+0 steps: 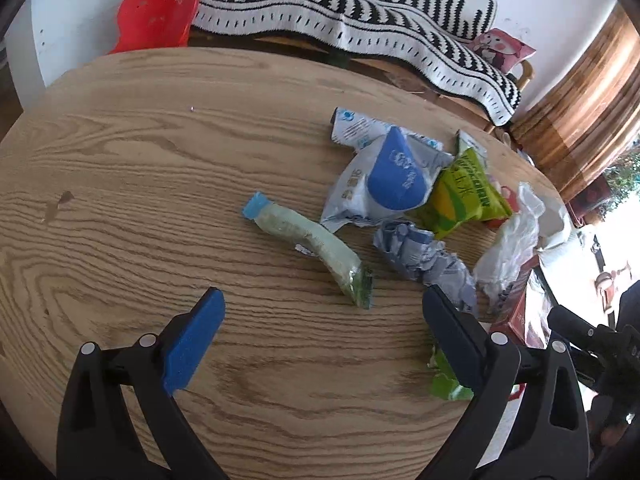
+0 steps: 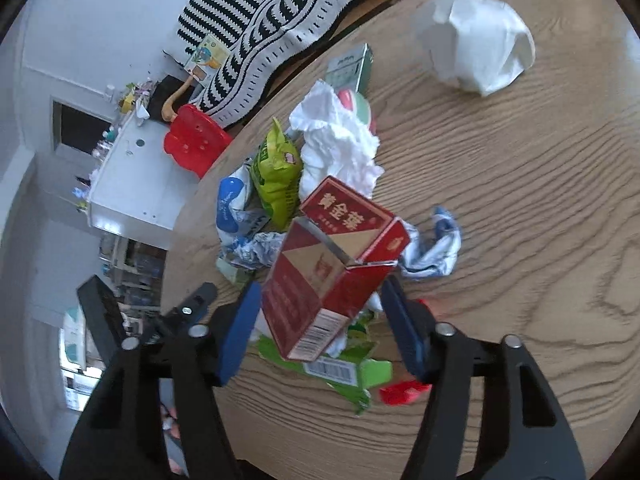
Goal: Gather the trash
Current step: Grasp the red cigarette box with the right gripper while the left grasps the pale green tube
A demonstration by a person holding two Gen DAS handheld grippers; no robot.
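A heap of trash lies on a round wooden table (image 1: 120, 200). My left gripper (image 1: 322, 294) hangs open just above the wood, and the near end of a pale green pouch with a blue cap (image 1: 304, 236) lies right ahead of its fingers. Beyond are a blue-and-white wrapper (image 1: 384, 180), a green snack bag (image 1: 460, 196) and crumpled blue-grey paper (image 1: 424, 260). My right gripper (image 2: 320, 288) is shut on a red cigarette box (image 2: 332, 264) with its lid flipped open, one pad on each side. Under it lie torn green carton (image 2: 360, 376) and a red scrap (image 2: 400, 394).
A white tissue (image 2: 340, 148), a blue-white wrapper (image 2: 436, 244), a small green box (image 2: 352, 66) and a crumpled white bag (image 2: 476, 40) also lie on the table. Behind it stand a red plastic stool (image 1: 156, 8) and a bench with a black-and-white blanket (image 1: 360, 12).
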